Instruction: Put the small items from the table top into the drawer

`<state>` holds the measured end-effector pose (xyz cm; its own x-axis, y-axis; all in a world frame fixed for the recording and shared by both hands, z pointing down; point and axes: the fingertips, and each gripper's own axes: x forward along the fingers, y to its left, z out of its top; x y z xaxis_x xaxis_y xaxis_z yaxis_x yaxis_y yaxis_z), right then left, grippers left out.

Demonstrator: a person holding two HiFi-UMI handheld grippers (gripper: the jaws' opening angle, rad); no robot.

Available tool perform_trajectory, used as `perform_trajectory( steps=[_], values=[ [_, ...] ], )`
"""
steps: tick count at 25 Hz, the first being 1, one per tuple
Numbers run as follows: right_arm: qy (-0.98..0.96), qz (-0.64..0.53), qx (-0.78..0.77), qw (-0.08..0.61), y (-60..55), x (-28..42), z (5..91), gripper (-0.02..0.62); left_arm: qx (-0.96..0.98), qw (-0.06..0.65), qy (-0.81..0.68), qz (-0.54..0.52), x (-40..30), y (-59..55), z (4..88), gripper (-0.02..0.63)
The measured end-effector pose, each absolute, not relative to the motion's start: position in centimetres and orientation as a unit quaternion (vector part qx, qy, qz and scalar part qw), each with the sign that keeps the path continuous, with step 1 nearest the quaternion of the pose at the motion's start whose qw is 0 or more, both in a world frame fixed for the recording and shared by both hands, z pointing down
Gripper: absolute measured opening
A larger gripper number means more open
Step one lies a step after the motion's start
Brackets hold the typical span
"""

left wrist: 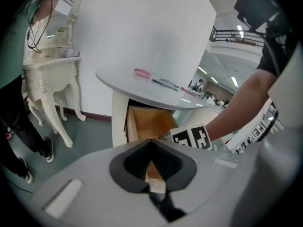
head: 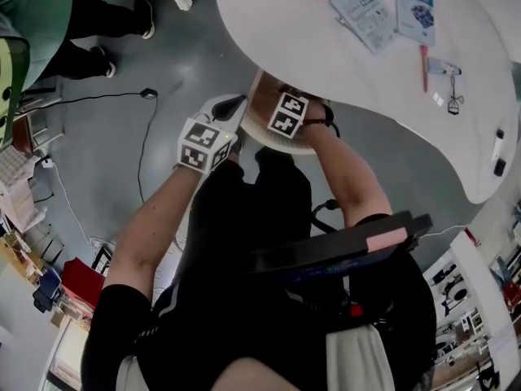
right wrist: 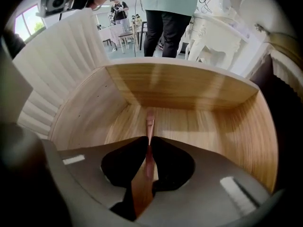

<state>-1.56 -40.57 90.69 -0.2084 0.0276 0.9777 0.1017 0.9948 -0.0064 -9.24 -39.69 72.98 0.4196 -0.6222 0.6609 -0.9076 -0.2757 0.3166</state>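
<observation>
Grey floor under a white curved table top, with an open light wooden drawer pulled out beneath its near edge. Inside the drawer: a slim pinkish-brown stick-shaped item, narrow, paler at its far end, pointing down towards the drawer floor. Hard to tell what kind of item it is, or whether its tip meets the wood; near part hidden between the black pads. On the table top, well to the right: two teal-and-white flat packets, a thin red pen and a few dark bits too small to name. Right gripper: narrowly parted, pinching the stick, down inside the drawer, only its marker cube plain in the head view. Left gripper: pressed together, nothing between, just left of the drawer.
</observation>
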Motion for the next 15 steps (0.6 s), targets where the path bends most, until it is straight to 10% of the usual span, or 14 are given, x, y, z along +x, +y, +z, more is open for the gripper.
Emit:
perform_trajectory(
  steps=[15],
  values=[
    [-0.761, 0.0, -0.021, 0.648, -40.6, -1.4, 92.1, 0.054, 0.729, 0.37, -0.519, 0.251, -10.3, -39.3, 75.1, 0.0]
  ],
)
